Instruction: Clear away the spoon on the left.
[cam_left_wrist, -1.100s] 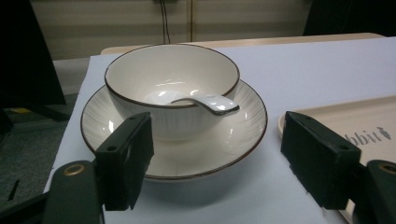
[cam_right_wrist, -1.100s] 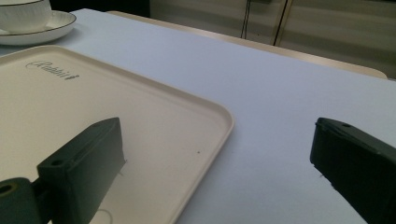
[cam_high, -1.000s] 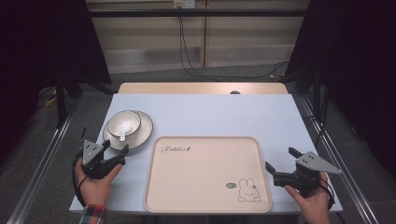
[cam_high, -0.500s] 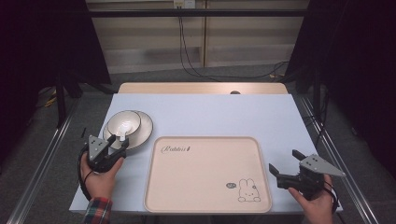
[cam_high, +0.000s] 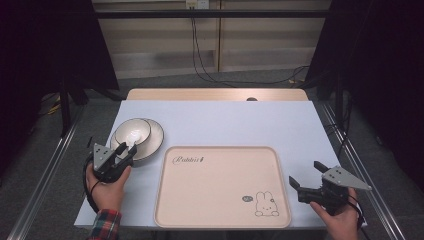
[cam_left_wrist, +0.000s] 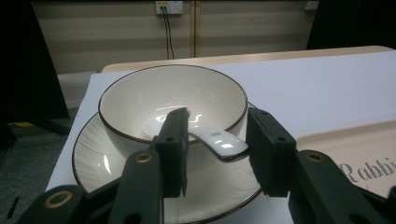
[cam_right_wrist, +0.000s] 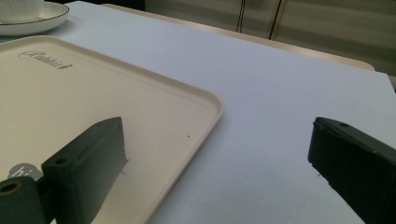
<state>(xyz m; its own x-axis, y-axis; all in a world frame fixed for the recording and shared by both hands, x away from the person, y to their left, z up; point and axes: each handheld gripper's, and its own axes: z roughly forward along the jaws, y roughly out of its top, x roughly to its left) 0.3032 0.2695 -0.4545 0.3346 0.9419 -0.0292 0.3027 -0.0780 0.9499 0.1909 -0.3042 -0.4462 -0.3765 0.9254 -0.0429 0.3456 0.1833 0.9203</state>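
A cream bowl (cam_high: 131, 132) with a dark rim stands on a matching plate (cam_high: 154, 140) at the table's left. A white spoon (cam_left_wrist: 218, 143) rests in the bowl (cam_left_wrist: 140, 98), its handle sticking out over the rim toward me. My left gripper (cam_high: 126, 150) is open just in front of the bowl. Its jaws stand on either side of the spoon handle with a gap on the right side. My right gripper (cam_high: 304, 173) is wide open at the front right, one jaw over the corner of the beige tray (cam_high: 220, 148) and the other over the table.
The tray (cam_right_wrist: 93, 93) with a rabbit drawing (cam_high: 265, 204) lies front centre on the pale table (cam_high: 240, 120), nothing on it. The plate (cam_left_wrist: 93, 154) reaches close to the tray's left corner. A person's hands hold both grippers at the near edge. Cables hang behind the table.
My left gripper has moved forward to the bowl, bringing its jaws around the spoon handle. My right gripper has drifted slightly right and toward the near edge.
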